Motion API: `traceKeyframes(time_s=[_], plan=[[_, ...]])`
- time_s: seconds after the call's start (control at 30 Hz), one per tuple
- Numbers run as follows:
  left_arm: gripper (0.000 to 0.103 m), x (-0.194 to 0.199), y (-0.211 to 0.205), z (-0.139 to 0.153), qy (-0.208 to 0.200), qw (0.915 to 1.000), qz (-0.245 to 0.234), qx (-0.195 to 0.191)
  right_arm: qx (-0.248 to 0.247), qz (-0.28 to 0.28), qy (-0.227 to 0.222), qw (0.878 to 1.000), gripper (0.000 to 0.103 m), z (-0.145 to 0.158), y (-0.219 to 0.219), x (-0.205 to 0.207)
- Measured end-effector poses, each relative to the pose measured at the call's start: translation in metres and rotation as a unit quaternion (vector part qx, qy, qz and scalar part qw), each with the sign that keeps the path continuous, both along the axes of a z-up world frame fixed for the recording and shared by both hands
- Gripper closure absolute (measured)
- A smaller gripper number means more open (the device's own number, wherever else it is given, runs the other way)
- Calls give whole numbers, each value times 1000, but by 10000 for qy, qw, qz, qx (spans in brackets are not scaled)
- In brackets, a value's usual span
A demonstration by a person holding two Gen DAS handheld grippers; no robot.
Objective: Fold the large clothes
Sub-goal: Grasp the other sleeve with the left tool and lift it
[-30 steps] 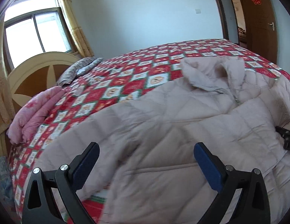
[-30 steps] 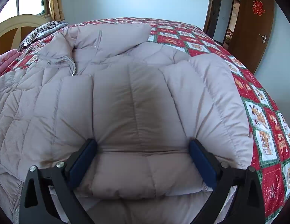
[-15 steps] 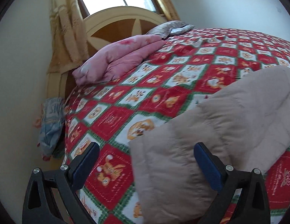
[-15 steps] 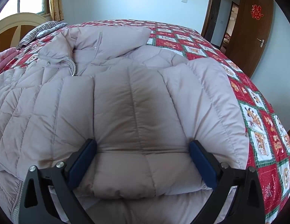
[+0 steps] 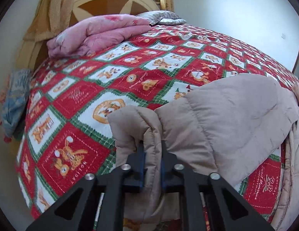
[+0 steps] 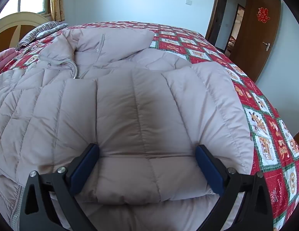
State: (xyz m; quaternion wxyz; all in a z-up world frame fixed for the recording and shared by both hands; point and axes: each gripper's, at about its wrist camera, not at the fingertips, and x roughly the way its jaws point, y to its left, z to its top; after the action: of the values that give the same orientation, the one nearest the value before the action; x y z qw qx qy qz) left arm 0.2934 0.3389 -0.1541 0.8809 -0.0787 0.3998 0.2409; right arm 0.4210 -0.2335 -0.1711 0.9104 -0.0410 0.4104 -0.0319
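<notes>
A large pale beige quilted down jacket (image 6: 130, 100) lies spread on the bed, collar and zipper (image 6: 72, 67) toward the headboard. In the left wrist view my left gripper (image 5: 152, 154) is shut on the cuff end of the jacket's sleeve (image 5: 222, 119), which is bunched between the blue pads. In the right wrist view my right gripper (image 6: 147, 165) is open, its fingers straddling a folded sleeve part that lies on the jacket's body near the front edge.
The bed has a red, white and green patchwork cover (image 5: 114, 84). A folded pink quilt (image 5: 95, 34) and a grey pillow (image 5: 161, 17) lie by the wooden headboard (image 5: 103, 3). A blue cloth (image 5: 14, 100) hangs at the bed's left side. A brown door (image 6: 257, 38) stands at right.
My left gripper swung left from over the jacket's body to the sleeve end, then shut on the cuff. The right gripper stayed open in place.
</notes>
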Motion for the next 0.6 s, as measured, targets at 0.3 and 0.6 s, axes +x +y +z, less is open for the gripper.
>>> traceKeyframes(time_s=[0.3, 0.6], plan=[[98, -17, -27, 104, -1066, 9909, -77, 812, 250, 140, -271, 9992, 3, 22, -5, -22], [98, 23, -166, 169, -1592, 9665, -1544, 1291, 209, 369, -490, 9979, 3, 34, 1, -76]])
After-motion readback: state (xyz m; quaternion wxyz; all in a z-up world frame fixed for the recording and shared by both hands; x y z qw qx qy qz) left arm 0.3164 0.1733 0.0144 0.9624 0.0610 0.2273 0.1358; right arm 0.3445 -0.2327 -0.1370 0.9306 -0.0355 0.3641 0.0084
